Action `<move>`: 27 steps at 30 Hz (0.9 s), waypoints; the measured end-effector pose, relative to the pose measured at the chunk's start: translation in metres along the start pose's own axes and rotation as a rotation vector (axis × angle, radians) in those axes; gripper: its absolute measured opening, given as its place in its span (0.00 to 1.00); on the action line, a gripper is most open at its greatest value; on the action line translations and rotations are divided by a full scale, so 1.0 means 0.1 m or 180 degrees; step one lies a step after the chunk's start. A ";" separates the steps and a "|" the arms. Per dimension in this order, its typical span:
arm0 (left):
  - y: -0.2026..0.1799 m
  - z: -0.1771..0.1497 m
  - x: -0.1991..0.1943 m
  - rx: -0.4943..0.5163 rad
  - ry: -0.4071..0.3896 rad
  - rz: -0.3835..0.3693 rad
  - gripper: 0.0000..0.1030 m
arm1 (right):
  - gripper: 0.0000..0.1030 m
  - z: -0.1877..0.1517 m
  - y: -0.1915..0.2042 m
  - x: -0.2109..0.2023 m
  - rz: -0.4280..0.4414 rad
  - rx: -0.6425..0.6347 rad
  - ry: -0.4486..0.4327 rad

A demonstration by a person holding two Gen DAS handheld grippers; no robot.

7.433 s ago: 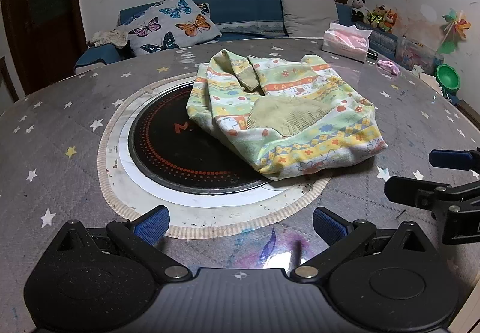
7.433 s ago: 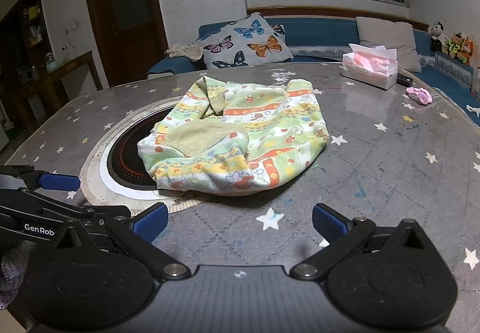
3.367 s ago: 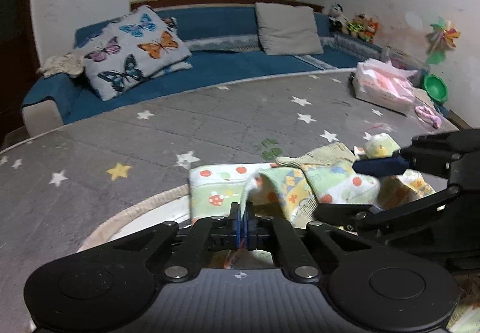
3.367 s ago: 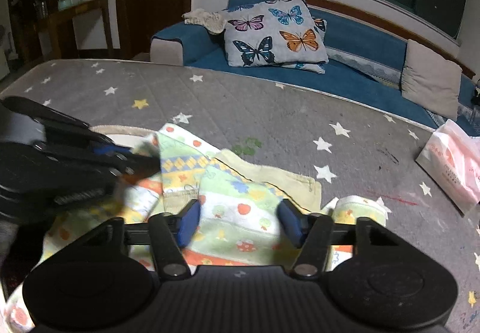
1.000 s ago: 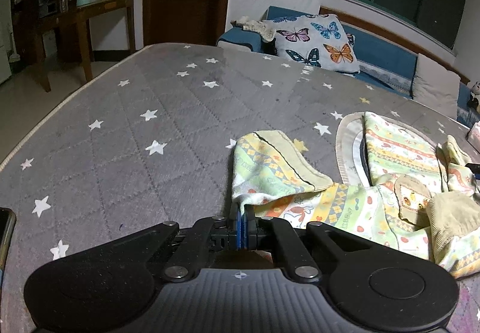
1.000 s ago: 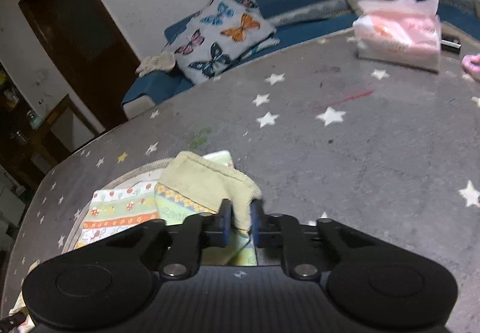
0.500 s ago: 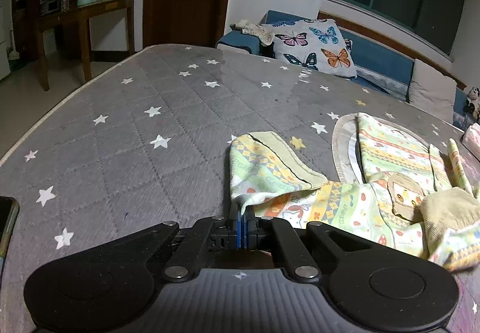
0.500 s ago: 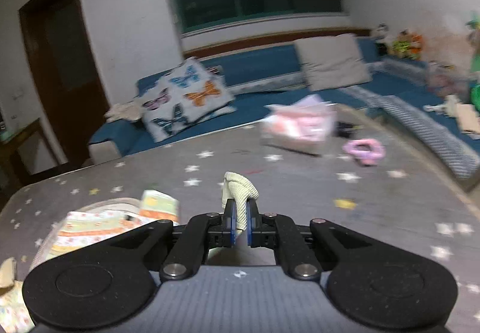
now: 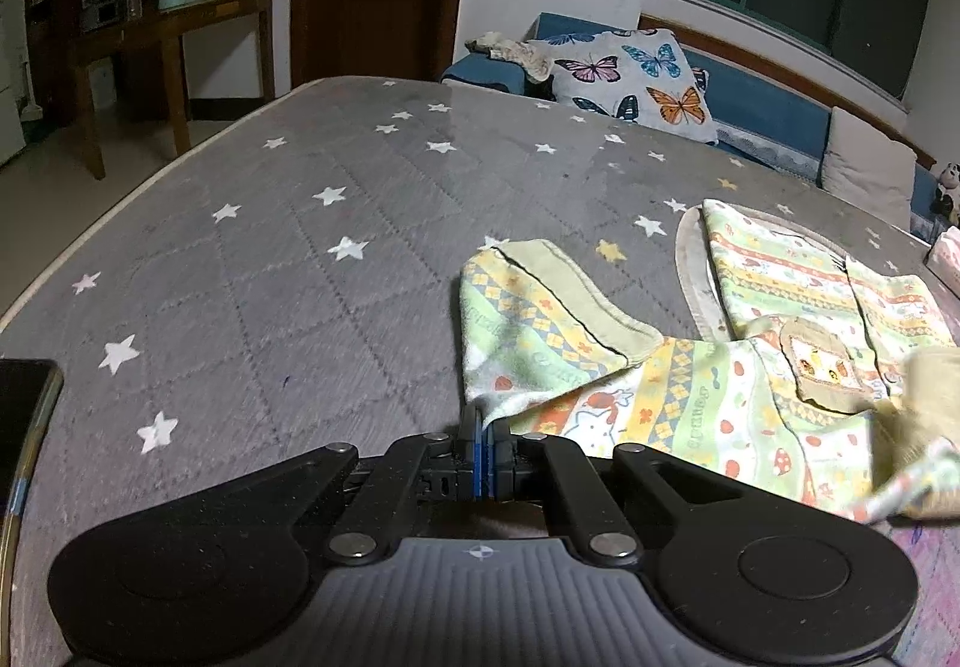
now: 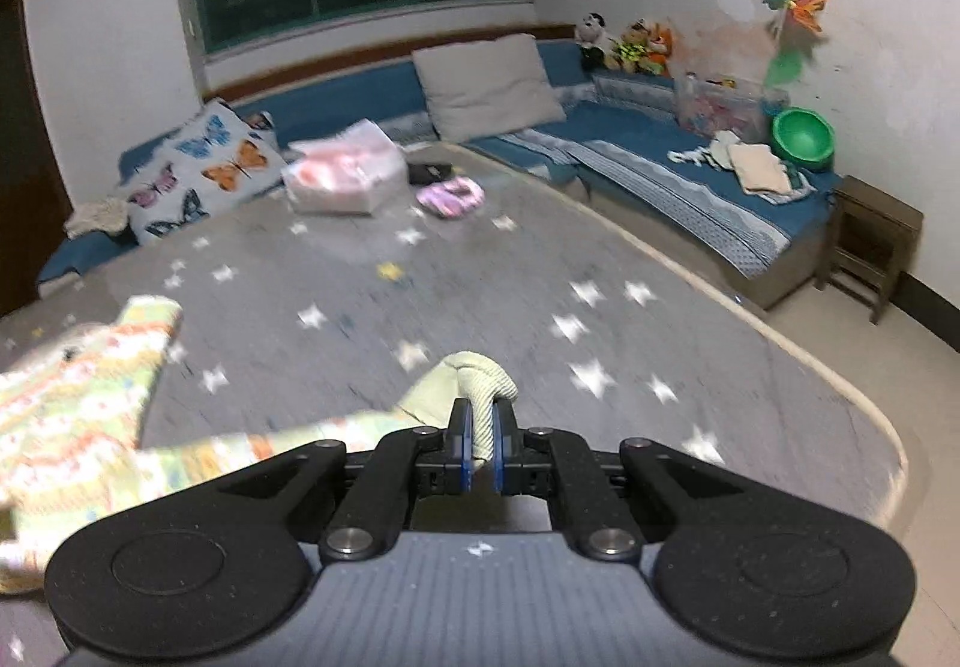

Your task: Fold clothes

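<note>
We saw the patterned garment (image 9: 708,397) spread on the star-printed bench (image 9: 300,271) — the left claw (image 9: 483,442) clenched one sleeve corner, the right claw (image 10: 478,442) pinched a beige ribbed cuff (image 10: 480,376) near a tissue pack (image 10: 345,175).

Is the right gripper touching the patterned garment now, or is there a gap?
Touching. In the right wrist view, the right gripper has both blue pads closed on a beige ribbed cuff of the patterned garment, with cloth pinched between them and bulging above.

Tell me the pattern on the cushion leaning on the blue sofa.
Colourful butterflies on a white ground; the cushion shows best in the left wrist view.
</note>
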State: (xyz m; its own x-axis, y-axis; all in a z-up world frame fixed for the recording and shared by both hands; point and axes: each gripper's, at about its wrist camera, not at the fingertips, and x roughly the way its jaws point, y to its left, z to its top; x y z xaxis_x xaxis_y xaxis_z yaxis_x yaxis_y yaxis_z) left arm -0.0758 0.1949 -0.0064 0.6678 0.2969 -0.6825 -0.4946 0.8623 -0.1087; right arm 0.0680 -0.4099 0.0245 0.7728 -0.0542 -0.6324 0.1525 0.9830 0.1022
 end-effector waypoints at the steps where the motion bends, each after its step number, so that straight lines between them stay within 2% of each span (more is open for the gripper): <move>1: 0.00 -0.01 -0.01 0.0008 -0.0002 0.0002 0.02 | 0.06 -0.05 -0.03 0.02 0.0003 0.0038 0.0066; 4: 0.00 -0.02 -0.03 0.0025 0.0001 0.0017 0.05 | 0.07 -0.19 -0.07 0.10 -0.0009 0.0071 0.0239; 8: 0.03 -0.03 -0.06 0.0013 0.0013 0.0030 0.09 | 0.07 -0.23 -0.12 0.08 0.0013 0.0125 0.0239; 12: 0.06 -0.07 -0.12 0.0014 -0.0007 0.0079 0.22 | 0.11 -0.19 -0.11 0.05 0.0006 0.0059 0.0223; 13: 0.06 -0.07 -0.13 0.0029 -0.0019 0.0092 0.25 | 0.15 -0.18 -0.11 0.04 0.0002 0.0049 0.0215; 16: 0.01 -0.05 -0.14 0.0127 -0.0061 0.0146 0.46 | 0.22 -0.15 -0.14 0.01 -0.0072 0.0003 0.0193; 21: -0.07 -0.02 -0.16 0.0290 -0.0130 0.0236 0.57 | 0.36 -0.09 -0.20 -0.07 -0.0139 0.0025 0.0115; 23: -0.10 0.00 -0.16 0.0356 -0.0157 0.0272 0.66 | 0.41 -0.07 -0.15 -0.12 -0.0080 -0.0030 0.0073; 25: -0.13 0.01 -0.17 0.0421 -0.0185 0.0309 0.75 | 0.57 -0.05 -0.04 -0.15 0.0033 -0.0119 0.0049; 27: -0.17 0.02 -0.18 0.0486 -0.0212 0.0345 0.79 | 0.59 -0.06 0.14 -0.15 0.0212 -0.0289 0.0045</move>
State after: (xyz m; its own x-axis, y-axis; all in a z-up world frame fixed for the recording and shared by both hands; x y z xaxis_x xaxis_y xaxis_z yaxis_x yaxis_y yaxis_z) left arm -0.0782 0.1764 0.0092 0.6532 0.4135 -0.6343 -0.4788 0.8746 0.0771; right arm 0.0549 -0.3942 0.0314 0.7704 0.0137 -0.6374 0.0442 0.9962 0.0749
